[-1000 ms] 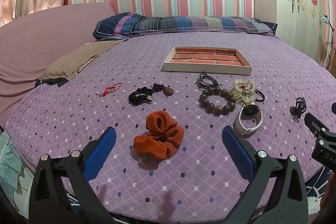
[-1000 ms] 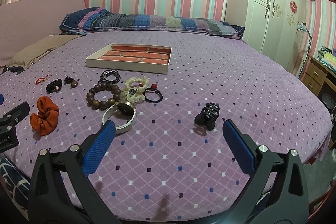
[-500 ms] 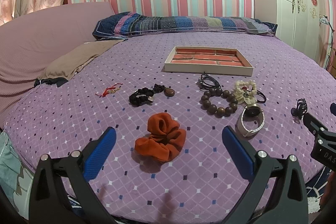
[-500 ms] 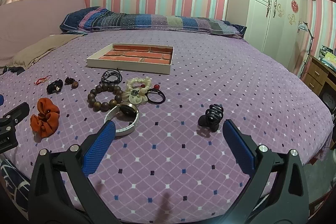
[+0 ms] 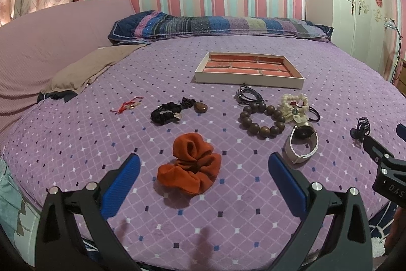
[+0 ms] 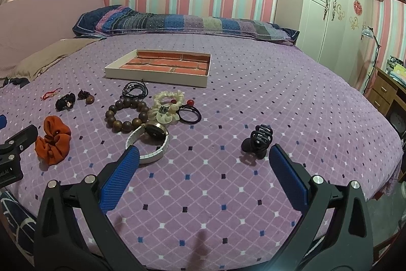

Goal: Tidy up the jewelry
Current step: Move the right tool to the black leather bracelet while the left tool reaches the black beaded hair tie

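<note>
Jewelry lies scattered on the purple bed. My left gripper [image 5: 203,161] is open and empty, its fingers either side of an orange scrunchie [image 5: 189,167]. Beyond lie a wooden bead bracelet [image 5: 262,120], a white-strap watch [image 5: 302,142], a cream scrunchie [image 5: 294,107], a black scrunchie [image 5: 165,114], a brown pendant [image 5: 200,107] and a red string bracelet [image 5: 127,106]. An empty tray [image 5: 250,79] with a brick-pattern floor stands farther back. My right gripper [image 6: 203,154] is open and empty, with a black claw clip [image 6: 257,141] near its right finger and the watch [image 6: 149,141] by its left finger.
A black cord bundle [image 6: 134,89] and a black hair tie with red beads [image 6: 189,113] lie near the cream scrunchie [image 6: 167,103]. A striped pillow [image 5: 218,24] and a tan cloth [image 5: 94,67] lie at the bed's back. A white wardrobe [image 6: 337,17] stands at right.
Both grippers have drawn back and slightly up a little from the bed; the objects sit a bit farther away in both views. Nothing on the bed has moved.
</note>
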{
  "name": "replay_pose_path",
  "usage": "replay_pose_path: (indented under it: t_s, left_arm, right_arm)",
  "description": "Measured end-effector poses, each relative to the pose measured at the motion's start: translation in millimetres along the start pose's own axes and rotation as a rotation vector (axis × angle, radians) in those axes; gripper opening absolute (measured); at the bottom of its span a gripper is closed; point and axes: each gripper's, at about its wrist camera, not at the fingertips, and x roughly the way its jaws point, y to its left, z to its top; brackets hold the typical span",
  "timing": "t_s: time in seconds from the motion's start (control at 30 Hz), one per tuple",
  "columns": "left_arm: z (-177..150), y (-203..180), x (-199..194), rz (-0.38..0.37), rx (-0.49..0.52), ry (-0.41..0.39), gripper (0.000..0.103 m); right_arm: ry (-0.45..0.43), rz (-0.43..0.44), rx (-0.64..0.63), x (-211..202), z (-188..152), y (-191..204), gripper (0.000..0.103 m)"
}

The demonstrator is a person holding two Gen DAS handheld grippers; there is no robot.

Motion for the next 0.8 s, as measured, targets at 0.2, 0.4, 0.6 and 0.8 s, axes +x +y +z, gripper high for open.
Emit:
replay_pose_path:
  t_s: [0.2, 0.4, 0.6, 0.8]
  left_arm:
    - [2.5, -1.5, 5.6, 0.009, 0.007, 0.004, 0.099]
    - [5.7, 1.9, 10.4, 0.008, -0.001, 0.006, 0.099]
    - [8.1, 5.0, 18.8, -0.004, -0.003, 0.019, 0.099]
    - [14.1, 10.0, 29.9, -0.029, -0.015, 0.031, 0.099]
  right_arm:
    - [0.007, 0.009, 0.003, 5.1, 1.4, 0.1, 0.099]
    - [0.019, 0.006, -0.013, 11.7, 5.0, 3.6, 0.099]
    - [0.036, 0.010, -0.016, 21.4, 8.7, 7.2, 0.099]
    - [0.046, 0.026, -0.001, 35.2, 14.6, 5.4, 0.099]
